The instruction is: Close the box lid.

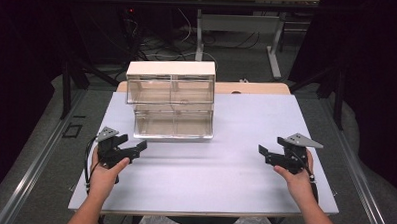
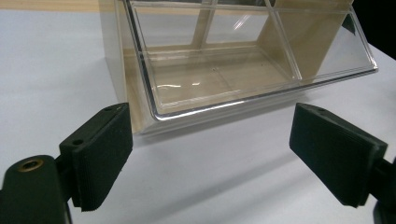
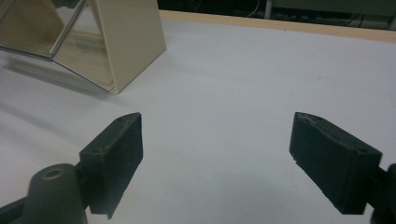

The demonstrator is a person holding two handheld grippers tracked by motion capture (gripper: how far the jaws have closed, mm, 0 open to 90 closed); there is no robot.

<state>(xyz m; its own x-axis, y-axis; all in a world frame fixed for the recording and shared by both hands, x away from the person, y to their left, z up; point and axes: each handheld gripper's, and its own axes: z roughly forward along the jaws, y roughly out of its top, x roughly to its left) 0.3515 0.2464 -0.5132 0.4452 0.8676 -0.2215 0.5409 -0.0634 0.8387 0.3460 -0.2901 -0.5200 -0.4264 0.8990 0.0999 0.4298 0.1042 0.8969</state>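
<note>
High view: drawer cabinet sits toward the far side of the table, clear fronts toward the person. Left gripper just off its lower-left corner, right gripper well apart at the right edge; both released, nothing held. Drawer contents hard to read through glare.

Left gripper view: jaws wide, bottom drawer close ahead, upper part cut off by the frame.

Right gripper view: jaws wide over bare table, the cabinet's corner cut off at top left.
</note>
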